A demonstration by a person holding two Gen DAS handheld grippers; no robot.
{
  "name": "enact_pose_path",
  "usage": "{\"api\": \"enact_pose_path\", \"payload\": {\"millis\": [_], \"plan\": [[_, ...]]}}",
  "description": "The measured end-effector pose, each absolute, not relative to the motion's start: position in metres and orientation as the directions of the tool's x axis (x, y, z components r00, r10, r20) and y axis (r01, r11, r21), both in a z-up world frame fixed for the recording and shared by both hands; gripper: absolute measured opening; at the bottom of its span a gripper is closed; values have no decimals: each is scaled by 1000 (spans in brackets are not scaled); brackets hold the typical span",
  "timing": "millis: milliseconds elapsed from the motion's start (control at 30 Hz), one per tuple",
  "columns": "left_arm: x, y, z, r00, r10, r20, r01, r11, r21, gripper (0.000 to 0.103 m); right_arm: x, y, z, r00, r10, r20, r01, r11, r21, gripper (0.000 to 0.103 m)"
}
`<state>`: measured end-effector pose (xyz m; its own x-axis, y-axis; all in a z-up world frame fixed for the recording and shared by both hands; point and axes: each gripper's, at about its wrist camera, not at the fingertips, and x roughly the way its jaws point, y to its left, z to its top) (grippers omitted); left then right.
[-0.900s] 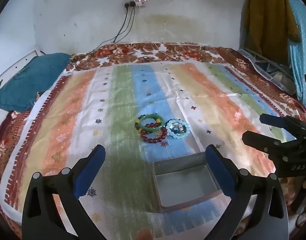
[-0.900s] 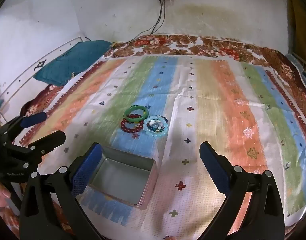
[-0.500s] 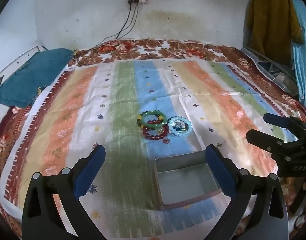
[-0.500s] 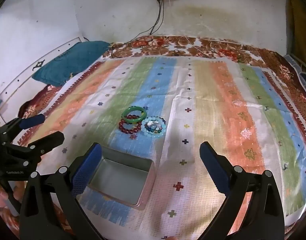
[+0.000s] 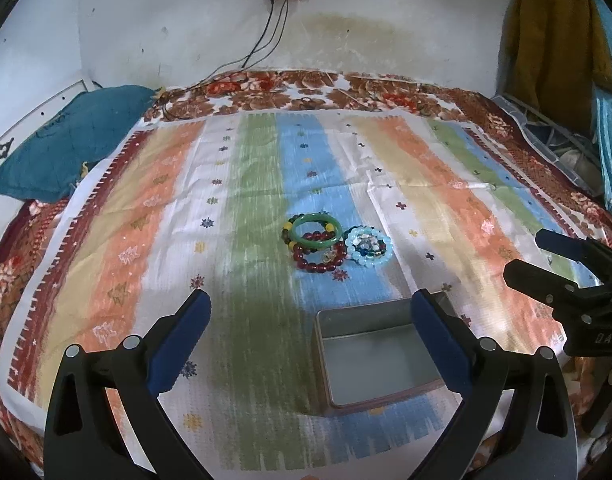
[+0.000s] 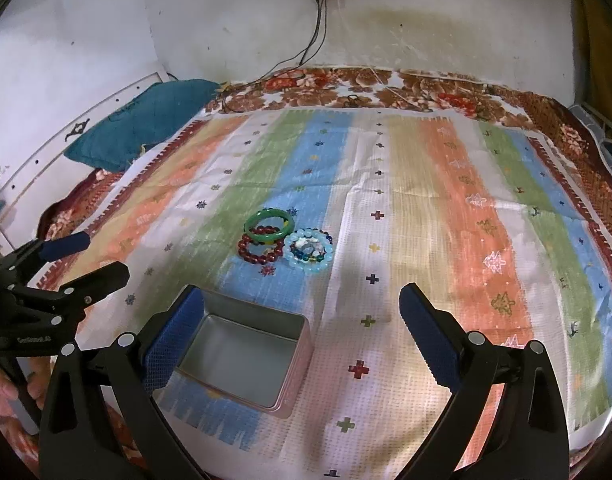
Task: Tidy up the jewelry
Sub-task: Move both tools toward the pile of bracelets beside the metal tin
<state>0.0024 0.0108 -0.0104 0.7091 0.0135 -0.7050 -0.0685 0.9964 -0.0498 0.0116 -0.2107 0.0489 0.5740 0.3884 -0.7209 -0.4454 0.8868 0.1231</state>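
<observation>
Currently your left tool [image 5: 308,312] is spread wide with nothing between its blue pads [image 5: 436,332], held low over the near edge of the bed, so its camera takes in both the tin and the jewelry at once. Your right tool [image 6: 302,306] is likewise agape and empty, poised above the near side of the striped cloth [image 6: 446,200]. Each tool shows at the edge of the other's view, well apart, one on either side of the tin.

Tin [image 5: 376,356]: rectangular, metal, lid off, nothing visible inside. It sits on the cloth just ahead of the tools, nearer to you than the jewelry. Judgement: it is placed as the receiving container, close in so each carry is short.

Jewelry: clustered on the blue stripe beyond the tin. Green bangle [image 5: 316,230] lies partly over a dark red bead bracelet [image 5: 320,262]; a pale blue bead bracelet [image 5: 368,246] touches them on the right, with darker beads inside its ring. A strand with yellow and dark beads [image 5: 288,236] shows at the bangle's left edge; how it is tangled with the others I cannot tell.

Status, as judged: nothing moved into the tin yet; task at its start. Wide jaws suit an approach from above. The bangle, topmost and rigid, looks the easiest first pick. Risk: overlapping pieces may drag along when one is lifted.

Background: teal pillow [image 5: 66,148] at far left, cables down the wall [image 5: 266,36].
</observation>
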Motion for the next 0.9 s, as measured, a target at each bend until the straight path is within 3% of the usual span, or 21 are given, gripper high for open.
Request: {"api": "enact_pose_path", "payload": {"millis": [900], "plan": [[4, 9, -12, 699, 56, -713, -96, 995, -16, 98, 17, -211, 47, 577, 355, -735, -413, 904, 113, 99]]}}
